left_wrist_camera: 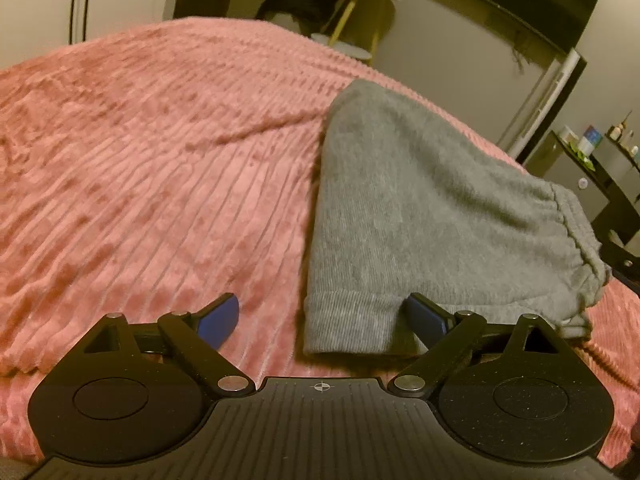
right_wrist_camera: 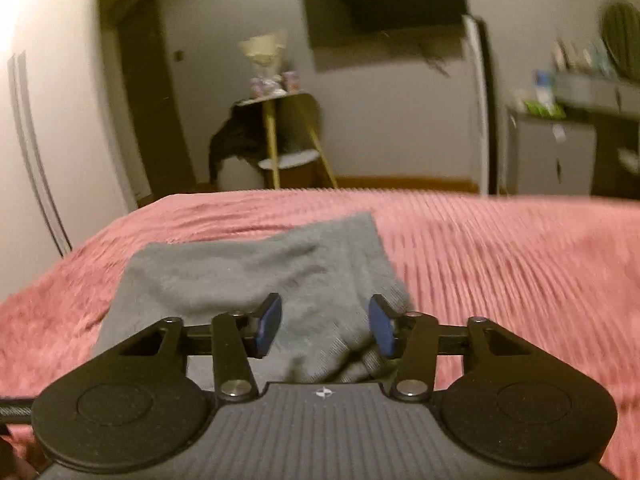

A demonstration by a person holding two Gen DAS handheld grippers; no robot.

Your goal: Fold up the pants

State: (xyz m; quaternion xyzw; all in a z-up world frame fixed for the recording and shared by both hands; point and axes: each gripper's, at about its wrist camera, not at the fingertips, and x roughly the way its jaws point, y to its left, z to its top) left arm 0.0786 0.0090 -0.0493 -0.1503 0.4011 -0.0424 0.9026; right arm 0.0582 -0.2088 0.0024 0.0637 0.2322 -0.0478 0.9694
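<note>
Grey sweatpants (left_wrist_camera: 420,208) lie folded on a pink ribbed blanket (left_wrist_camera: 160,160), with the gathered waistband at the right and a ribbed cuff near me. My left gripper (left_wrist_camera: 322,320) stands wide open low over the blanket. The cuff lies between its blue pads and is not pressed. In the right wrist view the pants (right_wrist_camera: 240,268) lie under and just beyond my right gripper (right_wrist_camera: 325,326). Its jaws stand part open, with bunched grey cloth showing in the gap. The pads (right_wrist_camera: 268,326) do not squeeze it.
The blanket (right_wrist_camera: 500,260) covers the whole bed, whose far edge drops to the floor. Beyond it stand a small yellow-legged side table (right_wrist_camera: 280,132) with dark clothes draped on it, a white wardrobe (right_wrist_camera: 40,120) at the left and a cabinet with bottles (left_wrist_camera: 600,152) at the right.
</note>
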